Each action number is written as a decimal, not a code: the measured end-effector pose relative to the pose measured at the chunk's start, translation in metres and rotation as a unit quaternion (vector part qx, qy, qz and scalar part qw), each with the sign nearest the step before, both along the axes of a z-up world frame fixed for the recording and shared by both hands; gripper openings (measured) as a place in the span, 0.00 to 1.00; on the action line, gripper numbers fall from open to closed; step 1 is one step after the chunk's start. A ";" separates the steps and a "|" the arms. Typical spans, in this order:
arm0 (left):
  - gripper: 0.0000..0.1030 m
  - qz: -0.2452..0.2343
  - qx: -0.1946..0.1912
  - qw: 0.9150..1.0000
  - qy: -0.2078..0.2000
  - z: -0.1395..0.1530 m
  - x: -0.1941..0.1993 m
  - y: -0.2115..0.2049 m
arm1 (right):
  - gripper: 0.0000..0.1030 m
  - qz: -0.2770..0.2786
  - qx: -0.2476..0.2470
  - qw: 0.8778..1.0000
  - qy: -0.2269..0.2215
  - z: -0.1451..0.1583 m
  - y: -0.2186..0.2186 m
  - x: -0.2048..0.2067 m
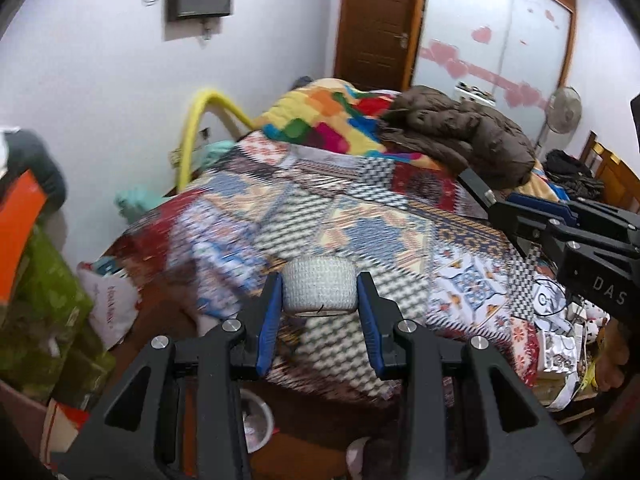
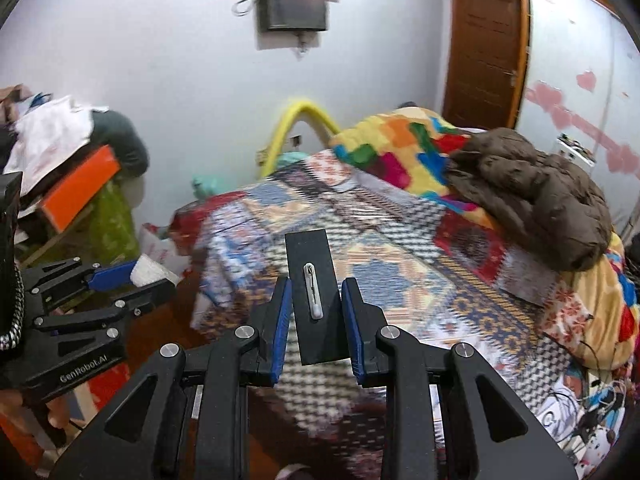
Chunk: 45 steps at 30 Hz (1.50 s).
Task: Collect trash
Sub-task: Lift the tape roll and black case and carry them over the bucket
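Note:
My left gripper is shut on a white bandage roll and holds it in the air over the near edge of the patchwork bed. The roll also shows in the right wrist view at the left. My right gripper is shut on a flat black card with a small white clip on it. The card also shows in the left wrist view, sticking out from the right gripper at the right.
A brown jacket and a colourful blanket lie at the bed's far end. A white bin stands on the floor below the left gripper. Piled boxes and bags fill the left. Clutter lies on the right.

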<state>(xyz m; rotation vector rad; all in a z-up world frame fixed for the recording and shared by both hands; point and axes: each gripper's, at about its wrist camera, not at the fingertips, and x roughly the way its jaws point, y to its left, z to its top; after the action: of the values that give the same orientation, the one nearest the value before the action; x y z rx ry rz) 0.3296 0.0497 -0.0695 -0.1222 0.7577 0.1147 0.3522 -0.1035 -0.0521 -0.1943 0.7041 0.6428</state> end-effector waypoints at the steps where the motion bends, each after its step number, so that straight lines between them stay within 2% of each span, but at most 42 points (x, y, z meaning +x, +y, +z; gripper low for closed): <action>1: 0.35 0.010 0.000 1.000 0.000 -0.001 -0.011 0.011 | 0.23 0.006 0.000 1.000 0.001 -0.001 0.007 -0.005; 11: 0.35 0.088 -0.006 0.996 0.019 -0.023 -0.091 0.094 | 0.23 0.078 -0.011 0.996 0.029 -0.029 0.085 -0.054; 18: 0.35 0.120 -0.021 0.991 0.057 -0.064 -0.122 0.134 | 0.23 0.117 -0.038 0.990 0.063 -0.069 0.132 -0.077; 25: 0.35 0.133 -0.041 0.984 0.112 -0.122 -0.127 0.155 | 0.23 0.146 -0.080 0.979 0.117 -0.124 0.172 -0.088; 35: 0.35 0.146 -0.093 0.965 0.195 -0.211 -0.121 0.176 | 0.23 0.172 -0.144 0.952 0.208 -0.206 0.211 -0.087; 40: 0.35 0.144 -0.117 0.954 0.236 -0.247 -0.114 0.180 | 0.23 0.172 -0.148 0.940 0.255 -0.235 0.224 -0.074; 45: 0.35 0.136 -0.135 0.947 0.256 -0.268 -0.101 0.181 | 0.24 0.172 -0.148 0.936 0.268 -0.248 0.239 -0.065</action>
<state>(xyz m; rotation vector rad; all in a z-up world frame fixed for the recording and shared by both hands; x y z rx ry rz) 0.2283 0.2310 -0.3379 -0.4721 1.2735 0.3139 0.2873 0.1356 -0.3005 -0.4372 1.3143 0.9386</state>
